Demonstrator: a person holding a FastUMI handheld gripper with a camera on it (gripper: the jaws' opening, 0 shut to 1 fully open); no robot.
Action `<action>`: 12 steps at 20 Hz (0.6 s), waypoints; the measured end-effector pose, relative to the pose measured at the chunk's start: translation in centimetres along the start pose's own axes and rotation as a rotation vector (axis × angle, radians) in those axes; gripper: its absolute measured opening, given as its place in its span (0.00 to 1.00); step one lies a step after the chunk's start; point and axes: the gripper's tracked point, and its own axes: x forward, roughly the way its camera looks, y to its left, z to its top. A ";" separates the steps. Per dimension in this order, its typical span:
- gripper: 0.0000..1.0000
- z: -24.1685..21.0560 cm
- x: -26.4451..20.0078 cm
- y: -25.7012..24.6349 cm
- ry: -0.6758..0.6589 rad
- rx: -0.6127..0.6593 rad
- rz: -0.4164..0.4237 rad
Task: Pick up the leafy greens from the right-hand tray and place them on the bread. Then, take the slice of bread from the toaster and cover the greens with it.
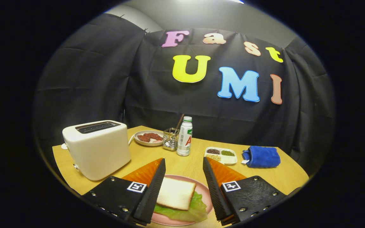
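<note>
Gripper view: the claw (182,186) stands spread, its two fingers (153,190) wide apart and pinching nothing. Between them, on a pink plate (201,186), lies a slice of bread (176,193) flat on top of the leafy greens (185,212), whose ruffled edge pokes out beneath it toward the near side and the right finger. So the greens lie covered by a slice, as the task asks; whether another slice lies under them I cannot tell, since the top one hides it.

The bread looks light, soft and easily dented, so a hold by its opposite edges with gentle pressure would suit it; the greens look thin, limp and prone to tearing or slipping, best taken at a thick fold.

An orange tray (144,172) shows under and behind the plate on both sides of the fingers. On the desk (176,163), the toaster (97,148) stands beyond the left finger, its top slot dark; no slice rises from it. Further back, a small dish (149,138) holds reddish pieces, a wire holder (170,138) carries a stick, and a bottle (185,136) stands upright beside it. A divided tray (221,155) holds dark, green and pale grains in separate compartments, with a blue cloth (261,156) just beside it.
</note>
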 end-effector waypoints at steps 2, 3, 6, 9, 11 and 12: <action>0.72 1.3 0.1 -1.8 -0.017 0.009 -0.019; 0.72 2.0 0.0 -2.8 -0.026 0.015 -0.027; 0.72 3.6 -0.3 -5.7 -0.049 0.021 -0.046; 0.72 4.4 -1.0 -9.0 -0.066 0.009 -0.070; 0.72 4.6 -1.6 -11.3 -0.074 -0.011 -0.089; 0.72 4.3 -1.9 -12.4 -0.070 -0.013 -0.088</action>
